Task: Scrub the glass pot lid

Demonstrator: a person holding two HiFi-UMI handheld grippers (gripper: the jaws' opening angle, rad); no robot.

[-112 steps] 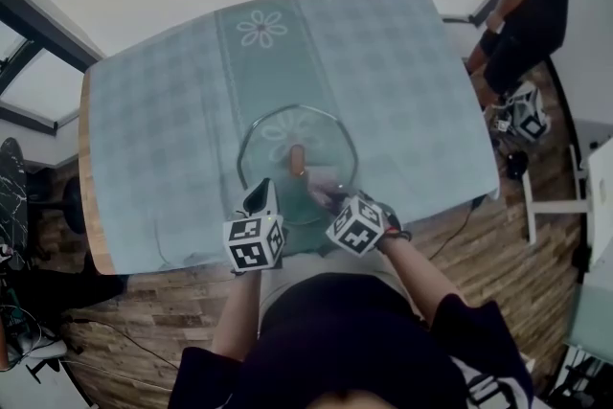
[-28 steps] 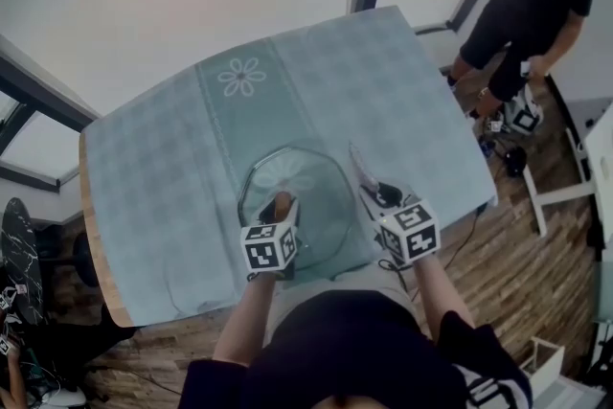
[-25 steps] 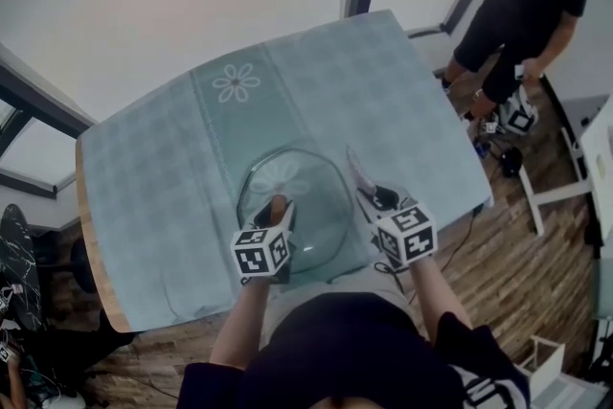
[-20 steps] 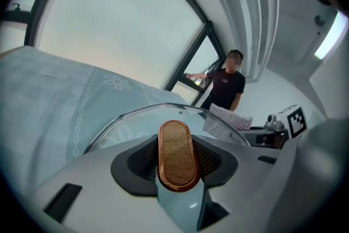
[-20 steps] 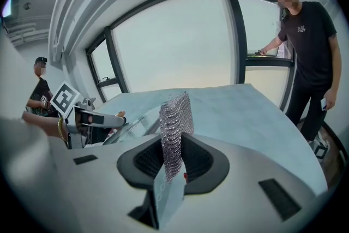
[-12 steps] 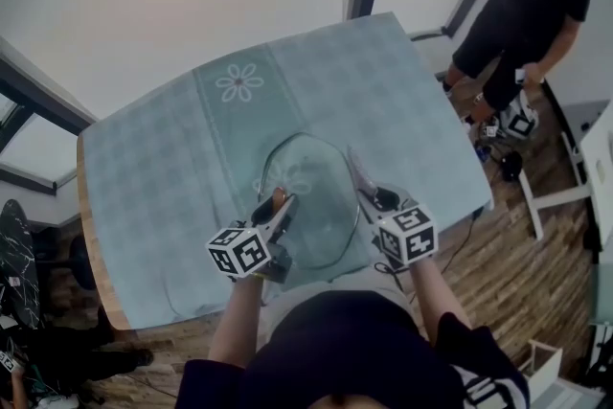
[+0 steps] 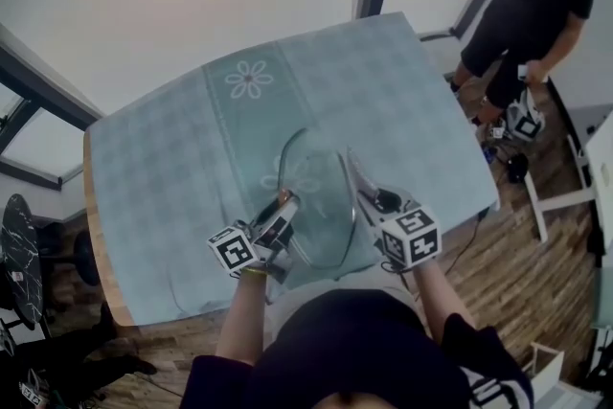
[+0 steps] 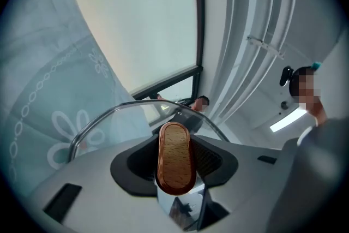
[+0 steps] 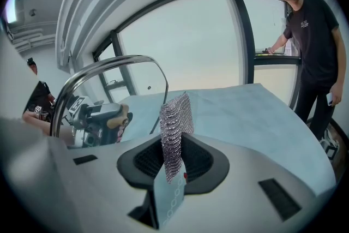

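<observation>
1. Across the middle of the head view lies the table [image 7: 144, 158], covered by a pale teal checked cloth [image 7: 421, 110]. A white flower motif [image 7: 249, 79] sits on the cloth's darker centre strip, toward 11 o'clock from the table's centre.
2. Off the table's corner at 2 o'clock, a bystander [image 7: 527, 5] in dark clothes stands on the wooden floor [image 7: 508, 283].
3. At the table's 6 o'clock edge, close to the person holding the grippers, the glass pot lid [image 7: 321, 196] is tipped up on edge, so its steel rim reads as a narrow oval. Whether its lower rim touches the cloth cannot be told.
4. At 8 o'clock of the lid, the left gripper [image 7: 284, 204] points about level. Its jaws are clamped on the lid's wooden knob, 1 pad on each side.
5. At 3 o'clock of the lid, the right gripper [image 7: 352, 168] slants down toward the table. Its jaws are nearly together, pinching the silver mesh scrubber.
6. Between the left jaws, the wooden knob [image 8: 175, 158] shows as an upright brown oval, with the lid's rim arching behind it from 9 o'clock to 2 o'clock.
7. Between the right jaws, the mesh scrubber [image 9: 175, 128] stands upright as a thin folded strip. From the right gripper view the lid rises at 10 o'clock of it, just beside; contact between the 2 cannot be made out.
</observation>
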